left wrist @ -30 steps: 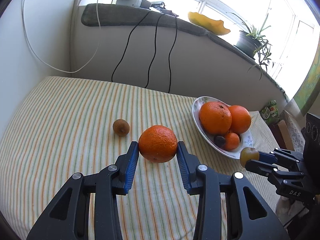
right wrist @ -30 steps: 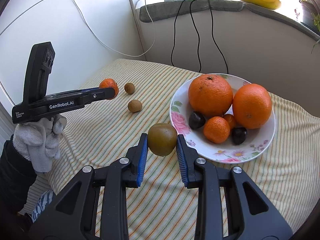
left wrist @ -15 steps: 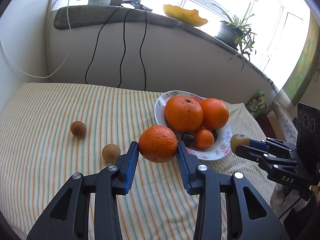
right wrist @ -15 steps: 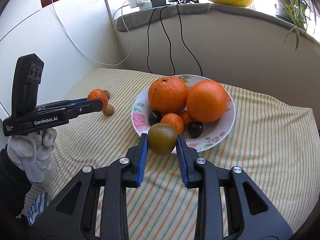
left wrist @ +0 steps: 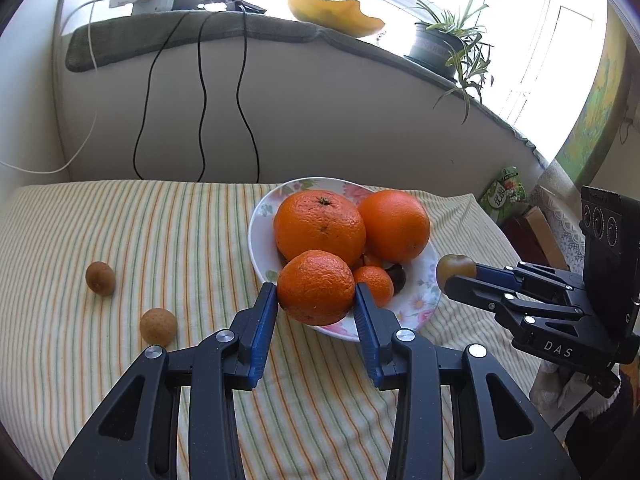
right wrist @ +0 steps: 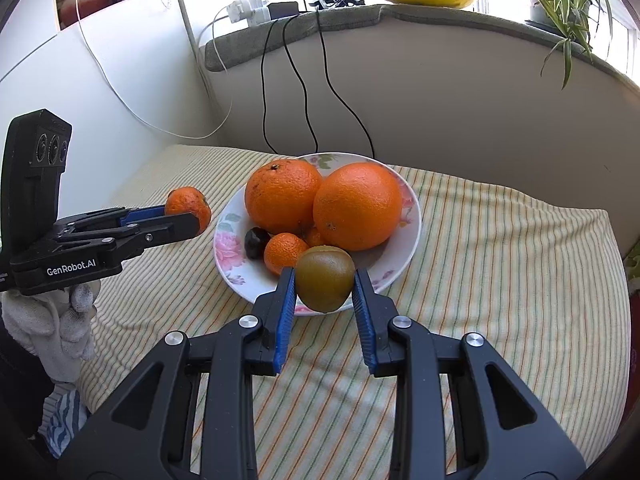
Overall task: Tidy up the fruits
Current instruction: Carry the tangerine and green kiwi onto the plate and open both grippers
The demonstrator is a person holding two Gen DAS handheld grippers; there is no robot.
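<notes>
My left gripper [left wrist: 316,300] is shut on a tangerine [left wrist: 316,287] and holds it over the near left rim of the floral plate [left wrist: 420,304]. My right gripper [right wrist: 325,285] is shut on a brown-green kiwi [right wrist: 325,278] at the plate's near rim [right wrist: 228,256]. The plate holds two big oranges [left wrist: 320,226] [left wrist: 394,226], small tangerines [left wrist: 374,284] and dark plums [right wrist: 256,242]. The right gripper with its kiwi [left wrist: 456,268] also shows in the left wrist view. The left gripper's tangerine [right wrist: 188,208] shows in the right wrist view.
Two small brown fruits [left wrist: 100,278] [left wrist: 158,326] lie on the striped cloth [left wrist: 160,240] left of the plate. Black cables [left wrist: 244,100] hang down the wall behind. A potted plant [left wrist: 440,46] and a yellow dish [left wrist: 336,12] stand on the sill.
Both grippers moved toward the plate with their fruits. The tangerine came from the left over the plate's rim. The kiwi came to the plate's near rim.
</notes>
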